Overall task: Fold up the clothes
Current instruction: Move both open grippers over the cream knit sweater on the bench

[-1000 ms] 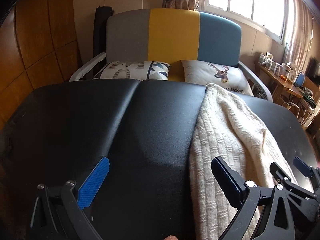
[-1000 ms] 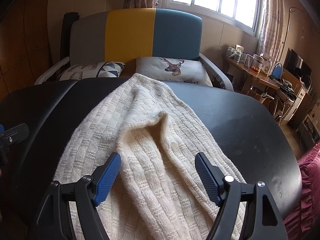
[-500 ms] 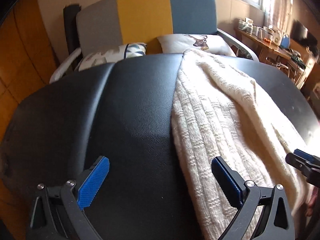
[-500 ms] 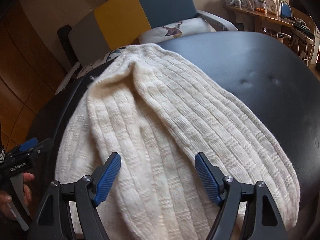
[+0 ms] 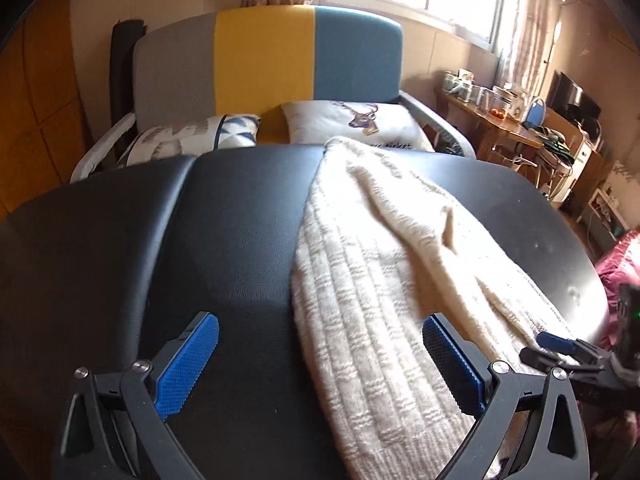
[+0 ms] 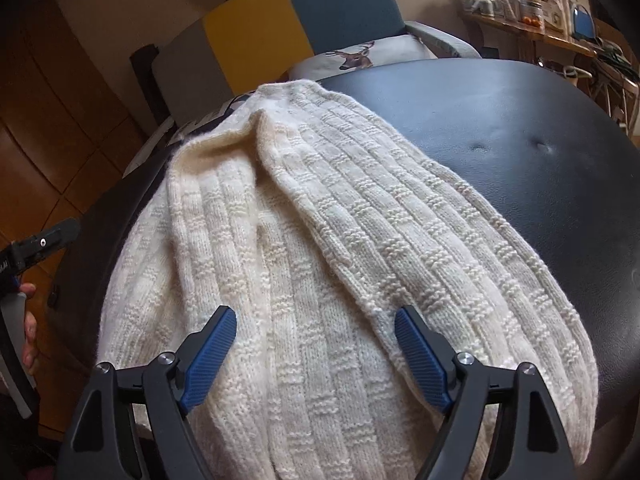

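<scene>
My right gripper [image 6: 316,354] is opening wide above the cream ribbed knit sweater [image 6: 320,240], pads seemingly clear of it. My left gripper [image 5: 320,364] gapes empty, the sweater's edge between its fingers on the black padded table [image 5: 200,240].

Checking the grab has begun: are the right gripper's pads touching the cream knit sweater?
Cannot tell. In the right wrist view the right gripper, jaws opening, stands wide over the cream knit sweater, nothing pinched; no gap or contact under the pads shows plainly.
</scene>
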Available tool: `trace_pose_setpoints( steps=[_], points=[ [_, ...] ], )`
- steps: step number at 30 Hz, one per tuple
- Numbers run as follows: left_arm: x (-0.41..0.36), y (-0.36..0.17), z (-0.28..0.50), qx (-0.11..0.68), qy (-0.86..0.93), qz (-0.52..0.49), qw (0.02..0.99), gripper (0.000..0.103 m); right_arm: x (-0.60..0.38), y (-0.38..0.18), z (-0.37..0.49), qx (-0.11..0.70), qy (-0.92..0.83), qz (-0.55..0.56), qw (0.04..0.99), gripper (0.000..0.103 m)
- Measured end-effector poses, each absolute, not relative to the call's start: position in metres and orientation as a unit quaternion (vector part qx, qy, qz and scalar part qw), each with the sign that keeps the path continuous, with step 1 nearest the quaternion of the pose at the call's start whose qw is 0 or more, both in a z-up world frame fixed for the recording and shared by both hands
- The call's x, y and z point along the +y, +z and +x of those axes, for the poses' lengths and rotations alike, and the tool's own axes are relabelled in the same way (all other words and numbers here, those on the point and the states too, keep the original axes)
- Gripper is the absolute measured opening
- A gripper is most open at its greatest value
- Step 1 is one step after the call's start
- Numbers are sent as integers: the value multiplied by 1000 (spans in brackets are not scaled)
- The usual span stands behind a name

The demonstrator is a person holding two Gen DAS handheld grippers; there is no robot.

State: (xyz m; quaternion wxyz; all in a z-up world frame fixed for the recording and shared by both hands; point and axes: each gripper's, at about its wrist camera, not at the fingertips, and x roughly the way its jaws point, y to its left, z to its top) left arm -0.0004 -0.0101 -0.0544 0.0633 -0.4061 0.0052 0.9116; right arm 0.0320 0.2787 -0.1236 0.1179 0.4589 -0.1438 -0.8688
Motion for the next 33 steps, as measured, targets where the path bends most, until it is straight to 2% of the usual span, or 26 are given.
trace_pose_setpoints(
  steps=[6, 10, 14, 18, 24, 28, 33],
  points=[
    [-2, -47, -4, 9, 915, -395, 77, 103, 303, -98, 14, -123, -890, 434, 62, 83],
    [11, -56, -2, 15, 902, -419, 101, 103, 302, -124, -2, -102, -859, 499, 57, 74],
    [34, -61, 10, 9, 892, -425, 155, 103, 308, -139, 15, -104, -862, 494, 42, 74],
    [71, -57, 17, 34, 882, -421, 208, 103, 326, -130, 38, -148, -869, 471, 31, 74],
    [111, -61, 18, 60, 867, -436, 233, 103, 348, -135, 72, -135, -871, 473, 19, 74],
    [135, -62, 19, 86, 861, -439, 242, 103, 351, -138, 80, -152, -881, 449, 9, 76],
    [168, -74, 14, 115, 851, -442, 259, 103, 330, -140, 77, -92, -888, 451, 7, 83]
  ],
)
